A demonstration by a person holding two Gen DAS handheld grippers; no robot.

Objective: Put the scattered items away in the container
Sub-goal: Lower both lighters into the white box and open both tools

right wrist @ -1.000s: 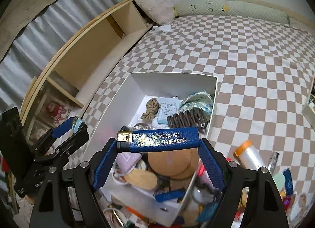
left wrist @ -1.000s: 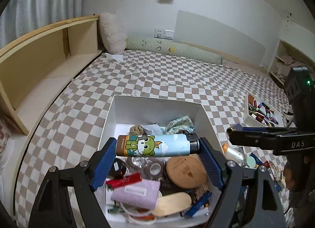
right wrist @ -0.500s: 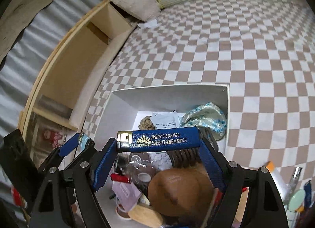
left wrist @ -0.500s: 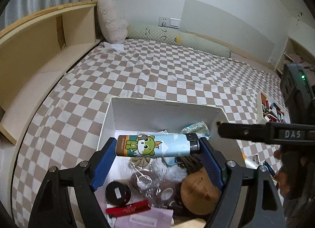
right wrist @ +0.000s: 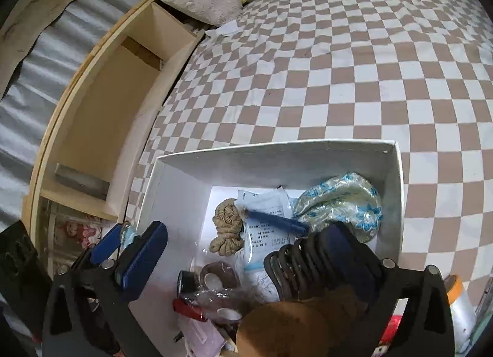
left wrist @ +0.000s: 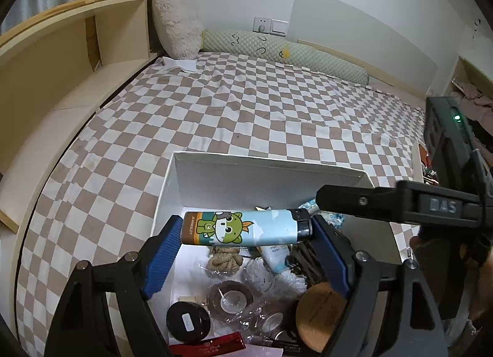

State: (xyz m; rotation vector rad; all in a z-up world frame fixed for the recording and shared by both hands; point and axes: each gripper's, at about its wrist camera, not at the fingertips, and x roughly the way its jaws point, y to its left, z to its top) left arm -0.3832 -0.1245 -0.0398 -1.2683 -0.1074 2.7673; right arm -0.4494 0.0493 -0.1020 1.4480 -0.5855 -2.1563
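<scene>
My left gripper (left wrist: 246, 231) is shut on a pale blue lighter (left wrist: 234, 227) with a green cartoon figure, held crosswise between its blue pads above the white box (left wrist: 265, 178). My right gripper (right wrist: 243, 252) hangs over the same white box (right wrist: 277, 159); its jaws are opening and nothing is between them. A dark blue lighter (right wrist: 277, 222) lies below it in the box, on a white paper packet. In the left wrist view the right gripper's black body (left wrist: 369, 203) reaches in from the right. The left gripper's blue fingertip (right wrist: 106, 243) shows at the left of the right wrist view.
The box also holds a rope knot (right wrist: 226, 230), a dark hair claw (right wrist: 295, 267), cork coasters (left wrist: 320, 313), a black tin (left wrist: 188, 320) and a blue-patterned pouch (right wrist: 342, 203). It sits on a checkered bed cover (left wrist: 246, 104). A wooden shelf (left wrist: 61, 58) runs along the left.
The right gripper has opened and the dark blue lighter has dropped from it into the box. Both grippers have moved forward and lower over the box.
</scene>
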